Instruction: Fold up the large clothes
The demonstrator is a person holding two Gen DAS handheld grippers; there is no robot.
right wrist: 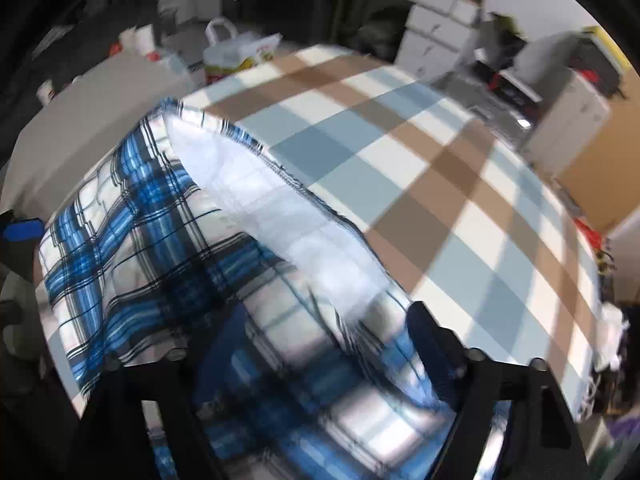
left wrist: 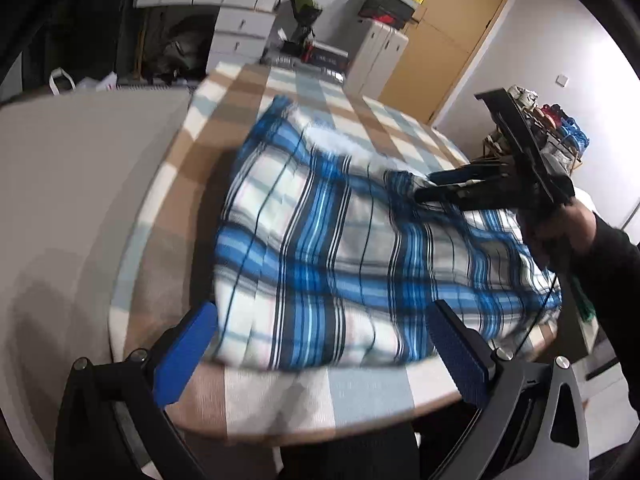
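blue plaid shirt [left wrist: 360, 248] spread on checked tablecloth [left wrist: 304, 92], filling the near part of the table, white lining [right wrist: 280, 216] turned up along its far edge. left gripper [left wrist: 320, 356] held wide at the near hem, pads apart, fabric between but not pinched. right gripper [left wrist: 436, 190] at the right side, narrow, tips in a bunched fold; pinch not confirmed, own view blurred. hand [left wrist: 560, 232] behind it.
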